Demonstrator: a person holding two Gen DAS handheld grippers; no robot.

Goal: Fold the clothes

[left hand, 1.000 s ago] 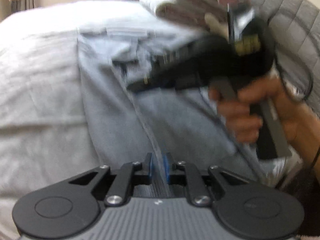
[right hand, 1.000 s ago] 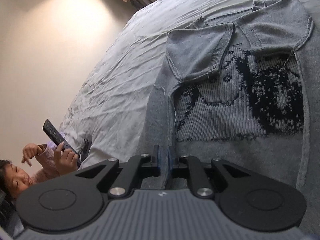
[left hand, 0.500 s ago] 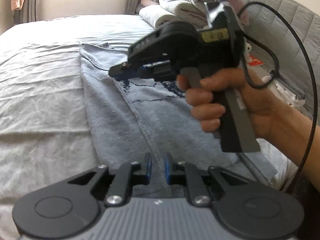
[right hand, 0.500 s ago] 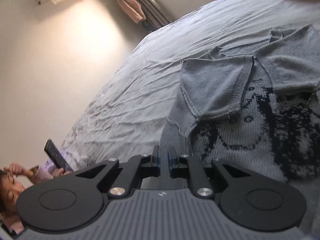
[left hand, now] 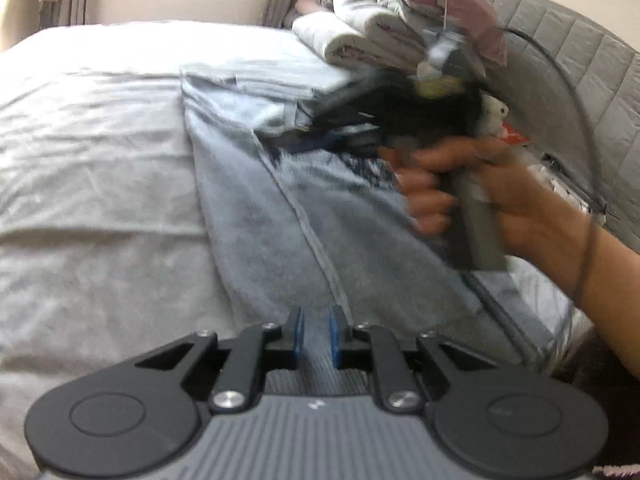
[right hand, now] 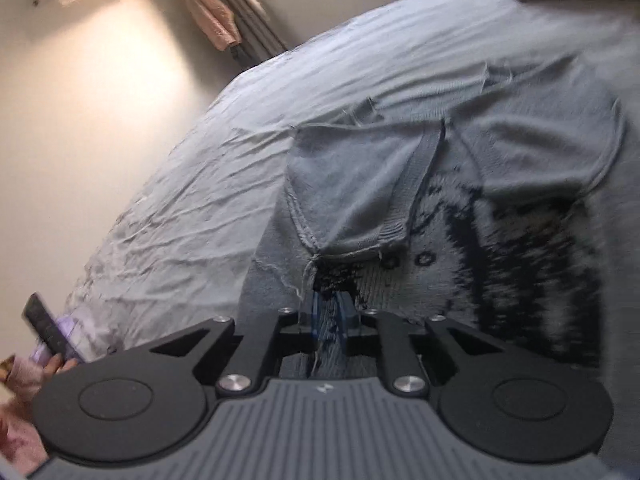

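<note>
Grey knit sweater (right hand: 460, 208) lies flat on the bed (right hand: 280, 140), sleeves folded in. My left gripper (left hand: 316, 334) clamps its hem; my right gripper (right hand: 328, 316), jaws easing apart, holds fabric at six o'clock. I'd lift both corners evenly toward twelve.

Both wrist views close above, seemingly, one sweater (left hand: 280, 216).
</note>
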